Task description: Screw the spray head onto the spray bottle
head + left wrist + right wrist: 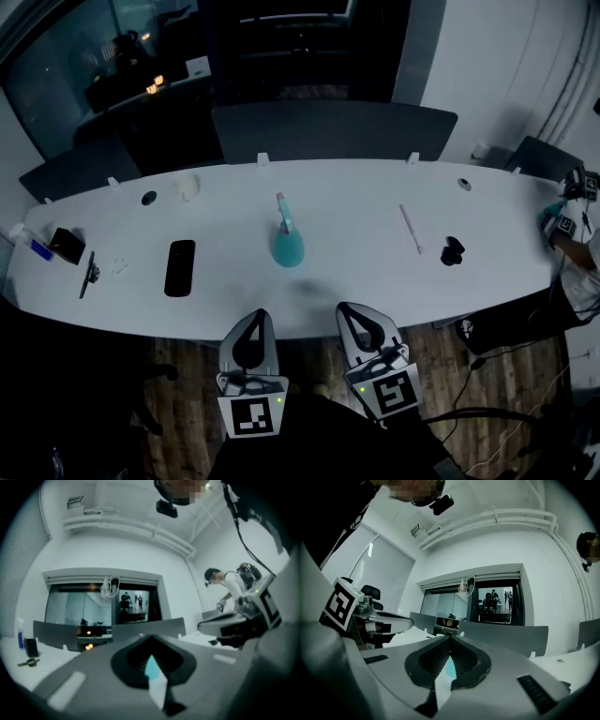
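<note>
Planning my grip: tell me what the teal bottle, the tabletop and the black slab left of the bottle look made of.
Bottle: probably translucent plastic; its teal body looks lighter in places. Table: smooth white top, possibly laminate; even colour, no grain. Slab: dark and flat, maybe plastic or glass; too small to tell.

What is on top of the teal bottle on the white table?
A thin pink-tipped stick rises from the teal bottle; nothing else sits there. The bottle's inside cannot be seen.

Plastic bottle (pixel 288 248), smooth matt table (pixel 375 281)
</note>
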`<action>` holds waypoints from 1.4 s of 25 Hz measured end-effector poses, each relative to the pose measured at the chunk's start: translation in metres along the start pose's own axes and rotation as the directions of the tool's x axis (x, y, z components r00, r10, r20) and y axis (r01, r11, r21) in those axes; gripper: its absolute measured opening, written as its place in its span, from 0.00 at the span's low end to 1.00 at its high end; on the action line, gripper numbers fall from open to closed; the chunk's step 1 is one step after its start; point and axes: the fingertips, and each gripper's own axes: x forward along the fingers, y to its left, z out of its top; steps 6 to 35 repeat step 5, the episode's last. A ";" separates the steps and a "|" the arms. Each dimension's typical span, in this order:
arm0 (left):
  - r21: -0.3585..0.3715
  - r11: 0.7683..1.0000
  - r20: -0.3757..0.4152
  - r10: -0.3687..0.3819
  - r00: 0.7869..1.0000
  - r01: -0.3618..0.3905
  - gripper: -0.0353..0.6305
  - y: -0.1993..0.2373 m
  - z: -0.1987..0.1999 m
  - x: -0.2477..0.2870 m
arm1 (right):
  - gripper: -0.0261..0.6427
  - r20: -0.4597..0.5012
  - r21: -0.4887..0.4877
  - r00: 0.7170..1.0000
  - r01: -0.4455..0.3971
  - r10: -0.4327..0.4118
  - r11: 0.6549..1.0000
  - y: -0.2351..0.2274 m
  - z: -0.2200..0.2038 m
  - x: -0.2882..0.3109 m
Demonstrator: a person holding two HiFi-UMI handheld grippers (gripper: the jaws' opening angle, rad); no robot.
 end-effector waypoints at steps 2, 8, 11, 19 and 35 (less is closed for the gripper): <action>0.000 1.000 -0.004 0.004 1.000 -0.004 0.06 0.001 -0.001 0.001 | 0.05 0.002 -0.002 1.000 -0.002 0.002 1.000 0.000 0.000 0.003; 0.000 1.000 -0.011 0.007 1.000 -0.007 0.06 0.004 -0.003 0.003 | 0.05 0.002 -0.012 1.000 -0.006 0.006 1.000 0.001 -0.001 0.007; 0.000 1.000 -0.011 0.007 1.000 -0.007 0.06 0.004 -0.003 0.003 | 0.05 0.002 -0.012 1.000 -0.006 0.006 1.000 0.001 -0.001 0.007; 0.000 1.000 -0.011 0.007 1.000 -0.007 0.06 0.004 -0.003 0.003 | 0.05 0.002 -0.012 1.000 -0.006 0.006 1.000 0.001 -0.001 0.007; 0.000 1.000 -0.011 0.007 1.000 -0.007 0.06 0.004 -0.003 0.003 | 0.05 0.002 -0.012 1.000 -0.006 0.006 1.000 0.001 -0.001 0.007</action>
